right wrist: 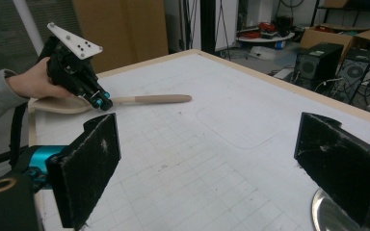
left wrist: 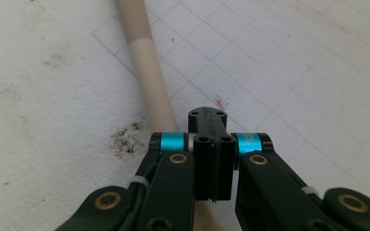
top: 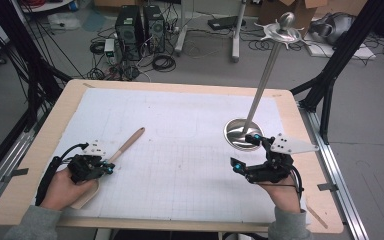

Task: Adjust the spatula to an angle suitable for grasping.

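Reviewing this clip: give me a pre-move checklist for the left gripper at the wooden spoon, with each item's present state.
1. Left gripper is over the wooden spoon: ok, it sits above the handle.
2. Its jaws are around the handle: not ok, in the left gripper view they are shut together, with the handle passing beneath them.
3. Spoon lies flat on the white mat: ok.
4. Right gripper is out of the way: ok, open near the metal stand's base, far from the spoon.
5. Spoon bowl is free: cannot tell, the left hand covers it.
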A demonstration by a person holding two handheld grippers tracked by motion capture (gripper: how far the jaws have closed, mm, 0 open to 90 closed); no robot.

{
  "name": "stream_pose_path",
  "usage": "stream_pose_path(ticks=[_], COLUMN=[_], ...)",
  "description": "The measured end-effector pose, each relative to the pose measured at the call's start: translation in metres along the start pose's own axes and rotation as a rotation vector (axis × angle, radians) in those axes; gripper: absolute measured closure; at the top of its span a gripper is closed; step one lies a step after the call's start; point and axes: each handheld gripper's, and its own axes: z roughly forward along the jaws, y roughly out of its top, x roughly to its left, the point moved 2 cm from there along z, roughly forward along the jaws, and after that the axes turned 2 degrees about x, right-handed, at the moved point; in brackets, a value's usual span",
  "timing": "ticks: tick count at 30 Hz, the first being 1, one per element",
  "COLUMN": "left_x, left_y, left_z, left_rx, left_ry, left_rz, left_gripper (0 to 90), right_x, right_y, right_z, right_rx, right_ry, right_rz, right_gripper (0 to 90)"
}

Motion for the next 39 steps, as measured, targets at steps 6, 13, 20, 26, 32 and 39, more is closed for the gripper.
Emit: stream_pose_path(ticks=[6,13,20,26,32,39], left_x=[0.0,0.006,0.014,0.013,0.013,0.012], left_y=[-0.001,-0.005,-0.01,-0.01,-0.006,-0.002], left_z=[0.0,-0.004,-0.008,-0.008,-0.02,-0.036], left_rx=[0.016,0.028,0.013,0.0,-0.078,-0.169], left_ry=[0.025,0.041,0.04,0.03,0.018,0.017], left_rz=[0.018,0.011,-0.021,-0.025,-0.045,-0.087], left_gripper=[89.5,89.4,89.4,89.1,88.9,86.0], right_x=[0.0,0.0,0.001,0.002,0.001,0.001], right_y=[0.0,0.0,0.0,0.0,0.0,0.0], right_z=[0.001,0.0,0.003,0.004,0.003,0.004], right_rx=[0.002,0.0,0.008,0.011,0.004,0.007], right_ry=[0.002,0.001,0.003,0.005,0.003,0.005], right_rz=[-0.001,0.001,-0.002,-0.002,-0.004,-0.002], right_gripper=[8.1,8.1,8.1,8.1,8.1,8.1])
